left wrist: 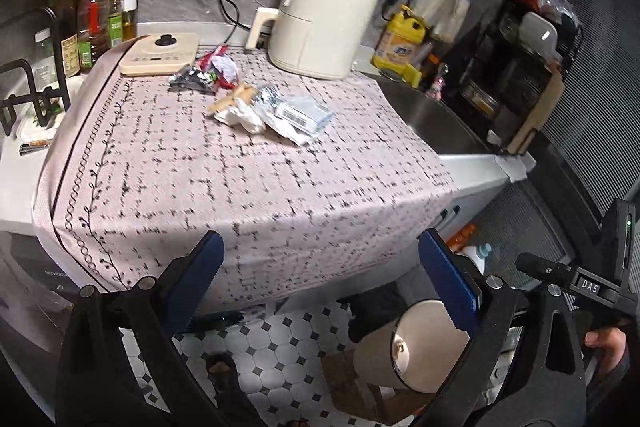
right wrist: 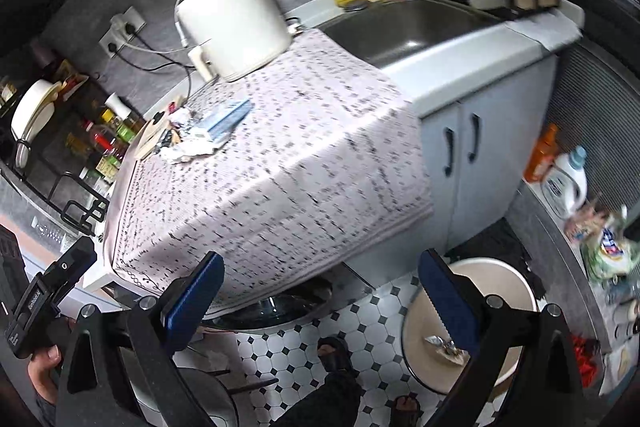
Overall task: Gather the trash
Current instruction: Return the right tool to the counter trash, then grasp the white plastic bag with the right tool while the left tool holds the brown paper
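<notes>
A pile of trash lies on the pink patterned cloth: a blue-white carton, crumpled white paper, foil wrappers and red-white wrappers. The pile also shows in the right wrist view. A beige bin stands on the tiled floor with one wrapper inside; it also shows in the left wrist view. My left gripper is open and empty, near the cloth's front edge. My right gripper is open and empty, above the floor beside the bin.
A white air fryer and a cream scale-like device stand behind the trash. A steel sink lies right of the cloth. Bottles stand at the left. Detergent bottles stand on the floor by the cabinet.
</notes>
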The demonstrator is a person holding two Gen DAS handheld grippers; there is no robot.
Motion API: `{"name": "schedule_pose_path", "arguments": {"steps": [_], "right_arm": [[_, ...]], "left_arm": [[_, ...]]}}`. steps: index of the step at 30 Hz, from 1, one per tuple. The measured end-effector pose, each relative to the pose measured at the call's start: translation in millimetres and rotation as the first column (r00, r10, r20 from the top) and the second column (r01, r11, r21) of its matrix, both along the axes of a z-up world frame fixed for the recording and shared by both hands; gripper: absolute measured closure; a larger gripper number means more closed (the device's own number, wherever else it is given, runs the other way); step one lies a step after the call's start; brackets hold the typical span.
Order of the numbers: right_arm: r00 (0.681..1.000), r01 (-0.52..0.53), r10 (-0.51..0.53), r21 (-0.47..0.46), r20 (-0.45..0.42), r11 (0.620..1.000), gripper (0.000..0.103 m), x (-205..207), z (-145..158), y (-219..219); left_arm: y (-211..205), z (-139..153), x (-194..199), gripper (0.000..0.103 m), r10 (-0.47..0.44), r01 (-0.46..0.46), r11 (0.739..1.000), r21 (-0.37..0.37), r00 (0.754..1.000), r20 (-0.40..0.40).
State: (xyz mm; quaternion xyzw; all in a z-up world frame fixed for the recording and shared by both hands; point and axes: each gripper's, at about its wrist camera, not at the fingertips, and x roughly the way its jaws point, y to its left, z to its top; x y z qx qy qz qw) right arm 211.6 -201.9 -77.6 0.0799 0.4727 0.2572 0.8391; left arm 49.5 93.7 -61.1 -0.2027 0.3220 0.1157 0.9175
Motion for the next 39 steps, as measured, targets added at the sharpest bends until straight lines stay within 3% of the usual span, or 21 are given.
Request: {"name": "schedule_pose_path", "arguments": {"steps": [21, 31, 39], "right_arm": [[0.999, -0.043, 0.043, -0.051, 0.006, 0.998, 0.008, 82, 11, 152], [0.999, -0.025, 0.021, -0.088, -0.049, 0.996, 0.008, 118, -7, 224], [0.997, 0.033, -0.041, -0.121, -0.058, 0.992, 0.008, 144, -10, 252]], "left_arm": [[135, -5, 87, 0.007, 0.018, -0.018, 0.999, -0.052, 1.000, 0.003], [191, -31, 147, 0.026, -0.061, 0.055, 0.993, -0.101, 0.997, -0.050], [213, -59, 209, 0.033, -0.162, 0.147, 0.979, -0.142, 0.982, -0.100]]}}
